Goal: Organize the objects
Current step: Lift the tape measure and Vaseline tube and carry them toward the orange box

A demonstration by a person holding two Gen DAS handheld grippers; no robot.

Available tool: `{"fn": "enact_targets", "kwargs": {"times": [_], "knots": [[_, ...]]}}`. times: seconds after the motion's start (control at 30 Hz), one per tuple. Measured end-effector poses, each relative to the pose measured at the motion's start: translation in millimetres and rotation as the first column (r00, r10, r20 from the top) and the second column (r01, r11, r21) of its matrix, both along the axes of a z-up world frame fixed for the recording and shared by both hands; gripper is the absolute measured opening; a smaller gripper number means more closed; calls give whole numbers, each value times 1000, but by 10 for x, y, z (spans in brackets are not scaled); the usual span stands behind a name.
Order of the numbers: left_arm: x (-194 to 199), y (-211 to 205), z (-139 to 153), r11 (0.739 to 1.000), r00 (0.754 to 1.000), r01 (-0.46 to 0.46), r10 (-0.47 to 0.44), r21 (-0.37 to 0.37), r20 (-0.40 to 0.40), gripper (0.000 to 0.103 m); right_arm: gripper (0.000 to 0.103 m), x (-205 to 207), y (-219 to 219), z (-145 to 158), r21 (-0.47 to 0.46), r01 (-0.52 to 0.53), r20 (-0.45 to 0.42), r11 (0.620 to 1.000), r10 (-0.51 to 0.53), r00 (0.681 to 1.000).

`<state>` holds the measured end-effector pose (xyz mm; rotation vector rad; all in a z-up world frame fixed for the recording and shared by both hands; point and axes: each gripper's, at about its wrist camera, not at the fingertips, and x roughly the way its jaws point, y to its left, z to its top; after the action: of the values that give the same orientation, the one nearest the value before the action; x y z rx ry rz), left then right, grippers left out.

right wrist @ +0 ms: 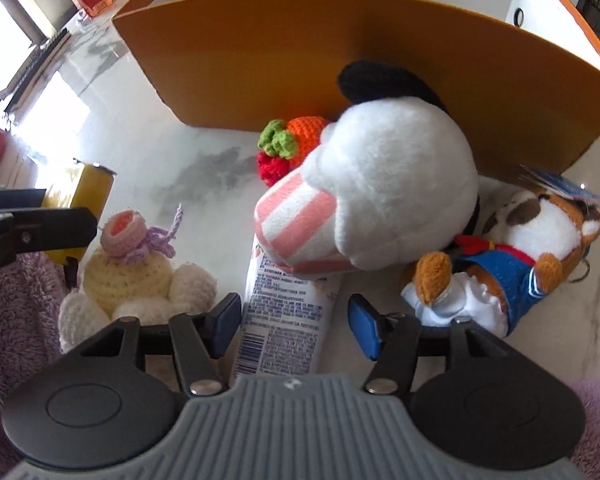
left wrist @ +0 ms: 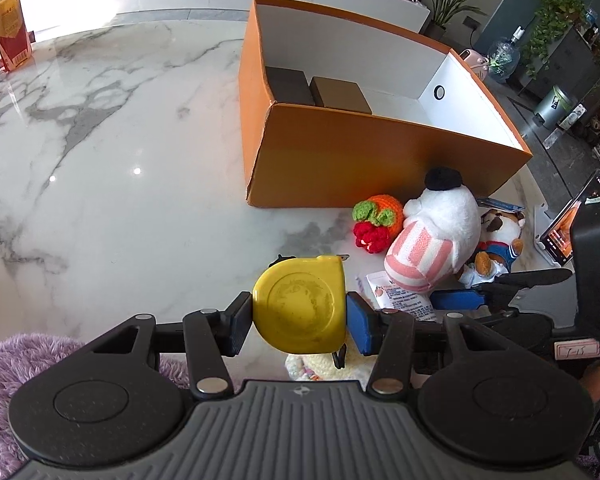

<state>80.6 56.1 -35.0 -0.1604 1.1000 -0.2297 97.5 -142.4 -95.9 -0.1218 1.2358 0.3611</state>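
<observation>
My left fingers [left wrist: 299,318] are clenched on a yellow tape measure [left wrist: 300,305], one pad pressed to each flat-edged side, holding it above the white marble tabletop [left wrist: 100,140]. Under it, partly hidden, sits a cream crocheted doll [right wrist: 134,276] with a pink and lilac top, close to the near edge of the tabletop, where purple fuzzy fabric [left wrist: 4,368] lies.

My right fingers [right wrist: 293,328] stand released, the blue pads apart with a white printed packet [right wrist: 286,320] lying flat between them; the pads do not press on it. The far end of the packet runs under a large white plush [right wrist: 388,200] with a black ear and a pink-and-white striped part. This plush lies on its side just beyond my right fingers. Touching its right flank is a smaller brown and white plush dog [right wrist: 516,256] in a blue outfit with a red scarf. On the far left of the big plush, a crocheted orange carrot [right wrist: 306,130] with green leaves rests against a red crocheted piece [right wrist: 274,166].

All of these lie just in front of the near wall of an open orange cardboard box [left wrist: 380,156] with a white inside. Two dark brown blocks [left wrist: 320,90] sit side by side in its left end. At the far left corner of the tabletop stands a yellow and red carton [left wrist: 8,32].
</observation>
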Motion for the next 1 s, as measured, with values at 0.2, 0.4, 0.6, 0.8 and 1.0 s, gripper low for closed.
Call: {"fn": "enact_targets", "kwargs": {"times": [0.2, 0.4, 0.6, 0.8, 1.0], "knots": [[-19, -1, 30, 1000, 1000, 0, 0, -2, 8, 58, 53, -62, 17, 26, 4, -15, -9, 1000, 15, 1000], [-48, -21, 85, 1000, 1000, 0, 0, -11, 23, 58, 53, -251, -68, 282, 107, -46, 18, 993, 44, 999], [-78, -18, 161, 999, 999, -8, 10, -34, 40, 58, 53, -322, -19, 632, 165, -104, 140, 981, 81, 987], [-73, 26, 151, 998, 999, -37, 39, -55, 25, 58, 53, -294, 54, 744, 150, -154, 243, 977, 114, 963], [-39, 27, 142, 996, 999, -49, 50, -71, 19, 58, 53, -223, 59, 702, 91, -151, 275, 984, 121, 954]]}}
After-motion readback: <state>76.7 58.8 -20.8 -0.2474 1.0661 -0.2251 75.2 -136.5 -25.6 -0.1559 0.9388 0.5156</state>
